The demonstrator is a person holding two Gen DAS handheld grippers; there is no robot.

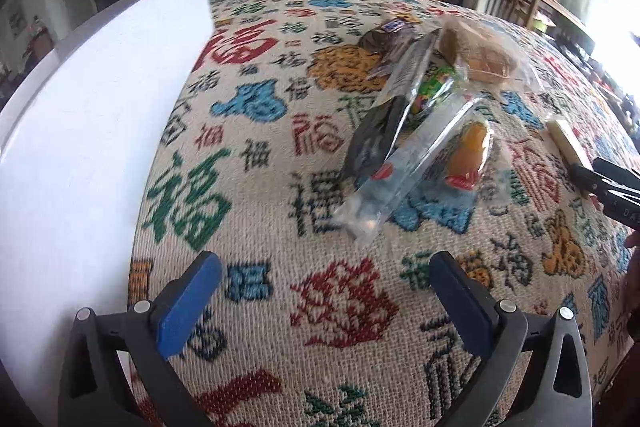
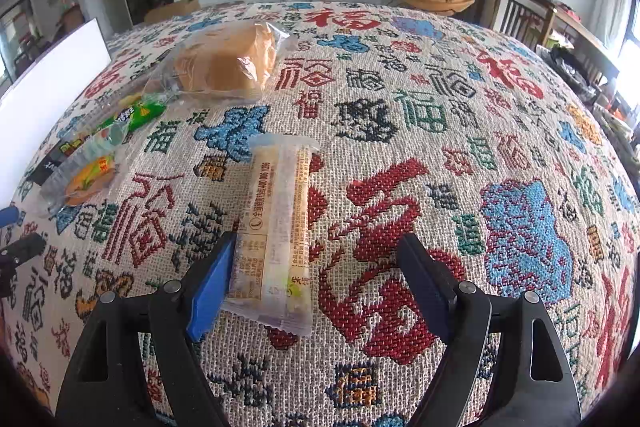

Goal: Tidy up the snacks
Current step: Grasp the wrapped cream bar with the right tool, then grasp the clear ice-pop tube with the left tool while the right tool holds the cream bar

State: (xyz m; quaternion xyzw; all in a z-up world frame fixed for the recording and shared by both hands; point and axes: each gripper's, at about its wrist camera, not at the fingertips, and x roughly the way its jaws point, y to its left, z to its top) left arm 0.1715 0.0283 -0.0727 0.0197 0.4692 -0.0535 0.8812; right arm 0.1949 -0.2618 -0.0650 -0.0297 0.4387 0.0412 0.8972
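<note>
Both jaws wide, nothing held.
The right gripper [image 2: 316, 283] straddles the cracker pack [image 2: 276, 227]; withdrawing could drag it askew on the worktop [image 2: 440, 155].

snack pile [image 1: 420, 115] overlapping, white board [image 1: 80, 131] cropped

Left gripper [image 1: 326, 273]: two black angular arms with triangular cut-outs; round silver pivot screws above each cut-out; flat blue pads [image 1: 186, 307] on the inner faces; right gripper [image 2: 316, 269] is the same build, black frames, silver screws, blue pads [image 2: 210, 287]; white lettering marks its black side.
</note>
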